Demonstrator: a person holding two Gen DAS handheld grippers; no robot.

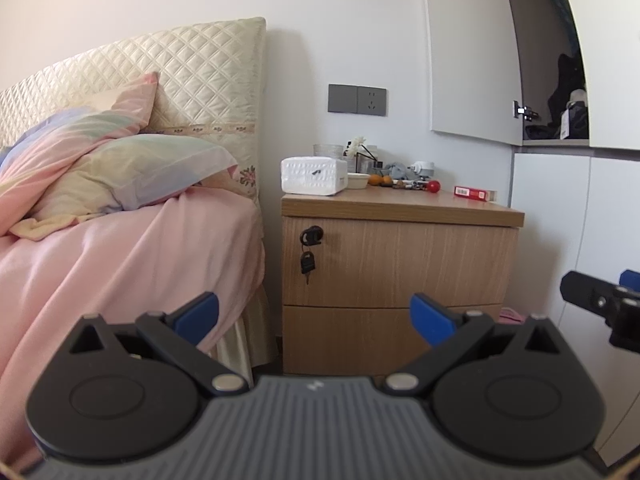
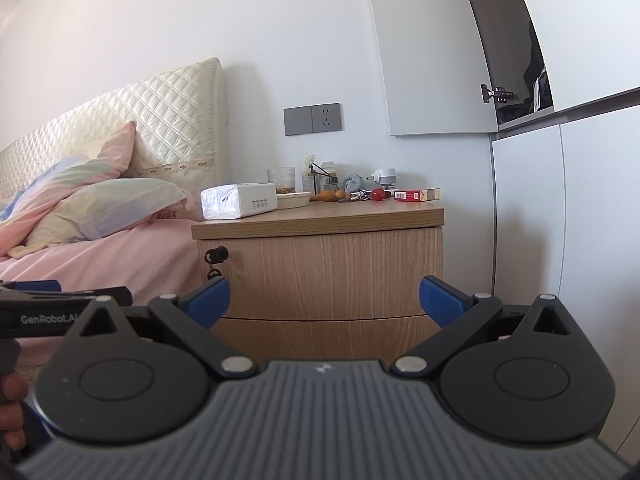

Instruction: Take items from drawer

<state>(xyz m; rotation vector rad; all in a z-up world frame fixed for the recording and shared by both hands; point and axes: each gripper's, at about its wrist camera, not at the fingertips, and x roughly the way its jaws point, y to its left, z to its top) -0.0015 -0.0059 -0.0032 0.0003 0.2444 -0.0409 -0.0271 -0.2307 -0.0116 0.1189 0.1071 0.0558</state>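
Observation:
A light wood nightstand [image 1: 400, 264] [image 2: 328, 268] stands between the bed and a white wardrobe. Its upper drawer [image 1: 404, 260] [image 2: 332, 272] and lower drawer [image 1: 384, 340] [image 2: 320, 338] are both closed. A black key [image 1: 307, 264] hangs from the lock [image 1: 311, 236] [image 2: 216, 256] at the upper drawer's left. My left gripper [image 1: 316, 314] is open and empty, some distance in front of the nightstand. My right gripper [image 2: 324, 298] is open too, empty, also facing the drawers from a distance. The drawers' contents are hidden.
On the nightstand top sit a white tissue pack [image 1: 314, 176] [image 2: 238, 200], a bowl [image 2: 294, 199], a glass [image 2: 281, 179], oranges [image 1: 380, 180], a red ball [image 1: 433, 187] [image 2: 377, 194] and a red box [image 1: 474, 193] [image 2: 416, 195]. A bed with pink sheets [image 1: 120, 264] lies left. A wardrobe door [image 1: 468, 60] hangs open above right.

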